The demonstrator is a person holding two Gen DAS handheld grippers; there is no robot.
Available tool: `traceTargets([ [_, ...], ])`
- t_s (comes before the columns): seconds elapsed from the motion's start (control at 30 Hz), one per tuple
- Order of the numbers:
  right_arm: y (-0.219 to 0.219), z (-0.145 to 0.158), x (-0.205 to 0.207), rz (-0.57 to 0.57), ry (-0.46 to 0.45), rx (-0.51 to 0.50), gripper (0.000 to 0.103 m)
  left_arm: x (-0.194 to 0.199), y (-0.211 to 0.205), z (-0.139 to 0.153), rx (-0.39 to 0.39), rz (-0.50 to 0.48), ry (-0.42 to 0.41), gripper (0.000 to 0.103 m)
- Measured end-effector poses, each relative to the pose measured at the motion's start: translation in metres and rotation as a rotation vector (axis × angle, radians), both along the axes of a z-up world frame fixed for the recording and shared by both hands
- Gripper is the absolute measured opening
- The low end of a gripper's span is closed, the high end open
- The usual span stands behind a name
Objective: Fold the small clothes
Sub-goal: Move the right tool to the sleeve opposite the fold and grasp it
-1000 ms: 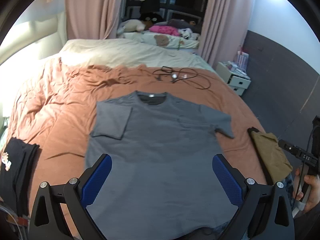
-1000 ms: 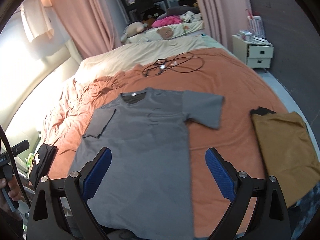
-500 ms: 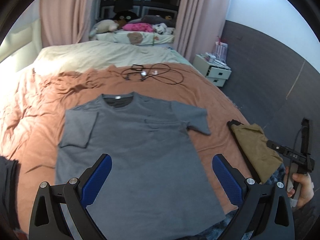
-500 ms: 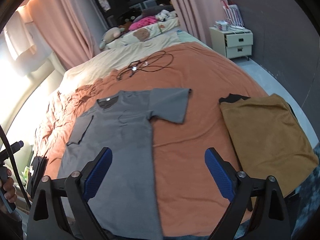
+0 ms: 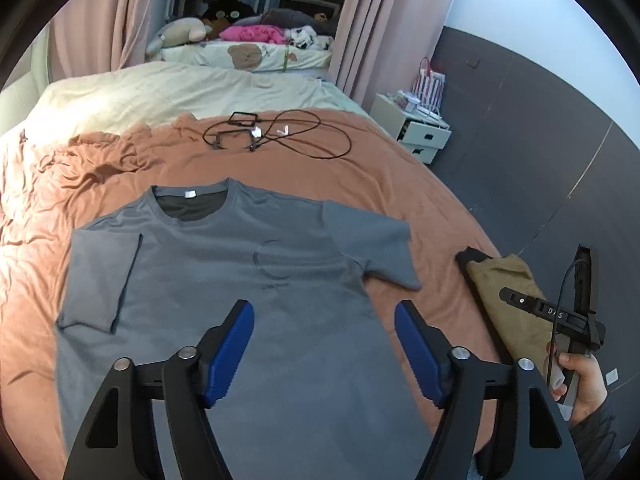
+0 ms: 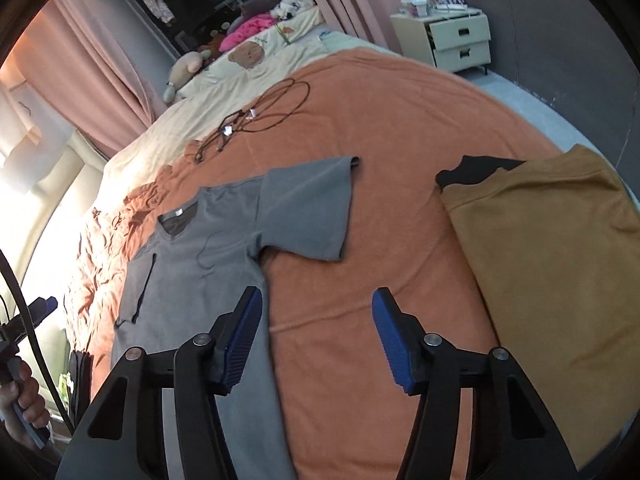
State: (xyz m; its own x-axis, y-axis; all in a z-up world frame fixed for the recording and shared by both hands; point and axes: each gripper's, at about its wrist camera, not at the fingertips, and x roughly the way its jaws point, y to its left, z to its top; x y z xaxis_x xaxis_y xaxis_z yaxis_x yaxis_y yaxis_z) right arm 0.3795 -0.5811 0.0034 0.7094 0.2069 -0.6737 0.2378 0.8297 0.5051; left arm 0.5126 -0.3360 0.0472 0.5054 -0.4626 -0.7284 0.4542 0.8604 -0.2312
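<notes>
Left hand-held gripper (image 5: 324, 344) and right hand-held gripper (image 6: 316, 332) gape wide, empty (hovering), grey T-shirt (image 5: 224, 304) mid-frame spread flat for folding.

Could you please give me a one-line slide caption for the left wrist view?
Open left tool above a grey T-shirt spread on the bed.

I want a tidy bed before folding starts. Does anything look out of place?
Yes. A tangled black cable lies loose on the orange blanket beyond the grey T-shirt. The shirt is uneven too: one sleeve is folded in, the other spread out.
</notes>
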Motion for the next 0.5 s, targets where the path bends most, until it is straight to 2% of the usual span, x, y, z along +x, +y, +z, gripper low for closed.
traceTargets([
  [0.17, -0.009, -0.026, 0.041, -0.009, 0.019, 0.066, 0.056, 0.036, -0.015, -0.024, 0.021, -0.008, 0.019, 0.068],
  [0.3, -0.017, -0.048, 0.071, -0.01, 0.037, 0.106, 0.055, 0.065, -0.028, -0.047, 0.024, -0.028, 0.053, 0.059],
  [0.4, -0.022, -0.065, 0.095, -0.003, 0.048, 0.128, 0.046, 0.084, -0.042, -0.067, 0.035, -0.05, 0.072, 0.054],
  [0.5, -0.028, -0.077, 0.11, -0.002, 0.055, 0.129, 0.045, 0.097, -0.05, -0.084, 0.027, -0.063, 0.088, 0.051],
])
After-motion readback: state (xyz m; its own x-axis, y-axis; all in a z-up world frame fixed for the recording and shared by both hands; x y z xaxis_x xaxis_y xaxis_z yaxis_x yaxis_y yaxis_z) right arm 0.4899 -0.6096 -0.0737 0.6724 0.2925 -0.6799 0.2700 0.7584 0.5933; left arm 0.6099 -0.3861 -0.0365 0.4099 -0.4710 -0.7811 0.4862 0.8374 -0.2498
